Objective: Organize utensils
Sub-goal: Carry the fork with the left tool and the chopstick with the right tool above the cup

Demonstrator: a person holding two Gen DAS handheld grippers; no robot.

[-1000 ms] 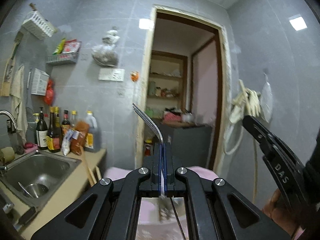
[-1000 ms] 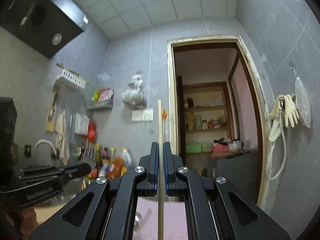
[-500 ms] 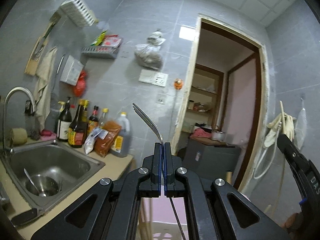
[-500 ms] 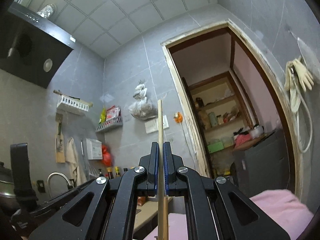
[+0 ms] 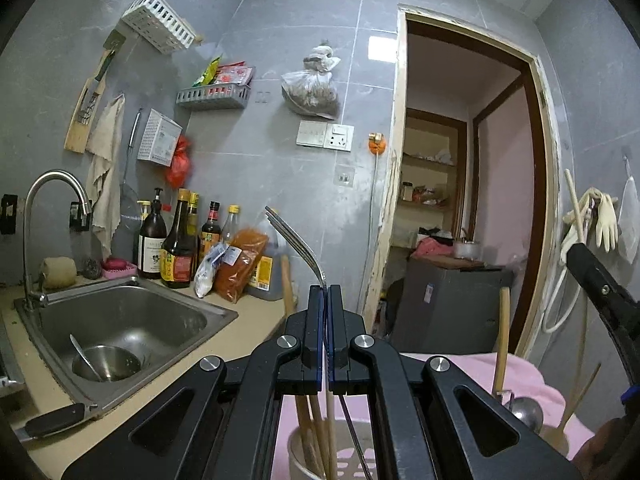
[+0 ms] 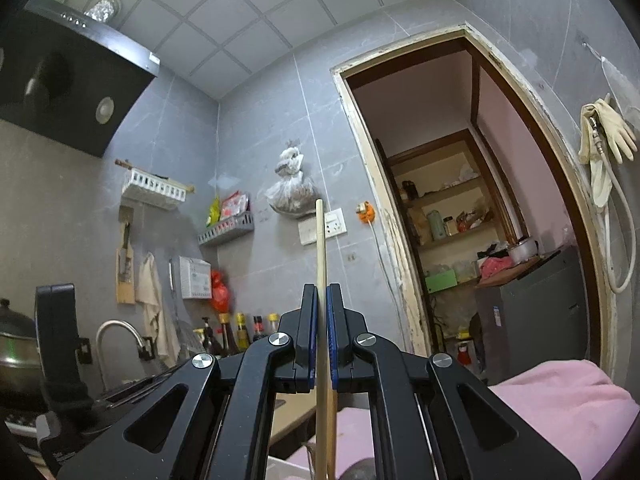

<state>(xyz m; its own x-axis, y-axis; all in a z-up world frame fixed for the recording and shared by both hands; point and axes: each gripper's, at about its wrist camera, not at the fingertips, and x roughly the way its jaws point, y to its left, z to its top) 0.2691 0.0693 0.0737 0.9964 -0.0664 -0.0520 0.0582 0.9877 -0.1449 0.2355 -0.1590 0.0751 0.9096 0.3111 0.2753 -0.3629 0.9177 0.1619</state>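
Note:
My left gripper (image 5: 325, 289) is shut on a metal fork (image 5: 289, 236). Its tines stick up and to the left above the jaws, and its thin handle runs down behind them into a white perforated utensil holder (image 5: 349, 458), which also holds several wooden sticks. My right gripper (image 6: 321, 287) is shut on a straight wooden utensil handle (image 6: 321, 240) that stands upright through the jaws; its lower end is hidden. In the left wrist view the right gripper's black body (image 5: 604, 292) shows at the right edge.
A steel sink (image 5: 168, 308) with a bowl and spoon lies at the left, with sauce bottles (image 5: 180, 248) behind it on the counter. A pink cloth (image 5: 520, 372) lies under the holder, and a wooden-handled ladle (image 5: 502, 340) stands to its right. An open doorway (image 6: 460, 240) is ahead.
Both grippers have sunk and turned, still shut on the fork and the wooden handle. The white holder has come into view beneath the left gripper, and the sink shows larger.

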